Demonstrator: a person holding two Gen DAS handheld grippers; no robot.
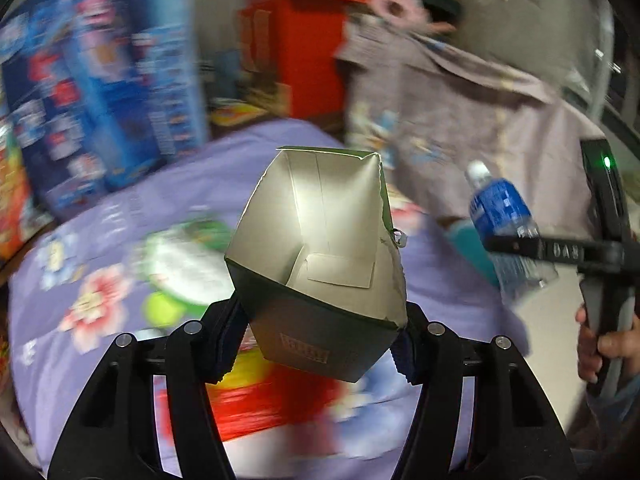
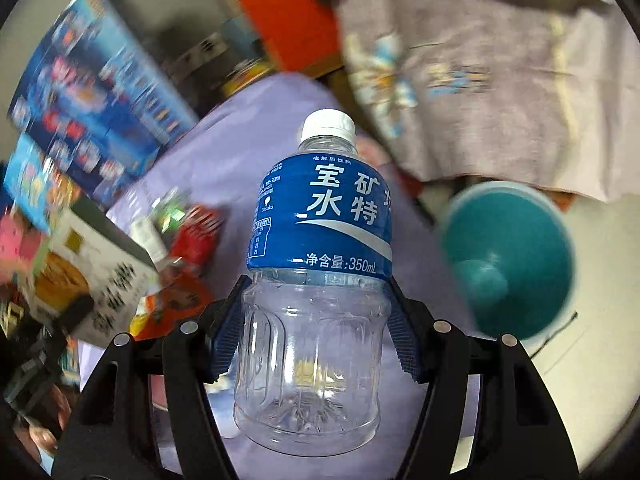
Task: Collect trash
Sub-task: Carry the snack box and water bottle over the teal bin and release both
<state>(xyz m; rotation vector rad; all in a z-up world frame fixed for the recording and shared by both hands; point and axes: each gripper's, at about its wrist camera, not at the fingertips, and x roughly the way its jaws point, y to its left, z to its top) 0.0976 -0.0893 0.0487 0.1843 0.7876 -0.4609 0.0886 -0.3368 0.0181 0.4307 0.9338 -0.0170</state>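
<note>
My left gripper is shut on an open, torn cardboard box, held above a purple flowered cloth. My right gripper is shut on an empty clear plastic bottle with a blue label and white cap. The bottle and the right gripper also show at the right of the left wrist view. A teal bin stands on the floor to the right of the bottle. Wrappers in red and green lie on the cloth, blurred.
Blue toy boxes lean at the left, a red box stands behind. A grey garment hangs at the right. A white printed box sits at the left of the right wrist view.
</note>
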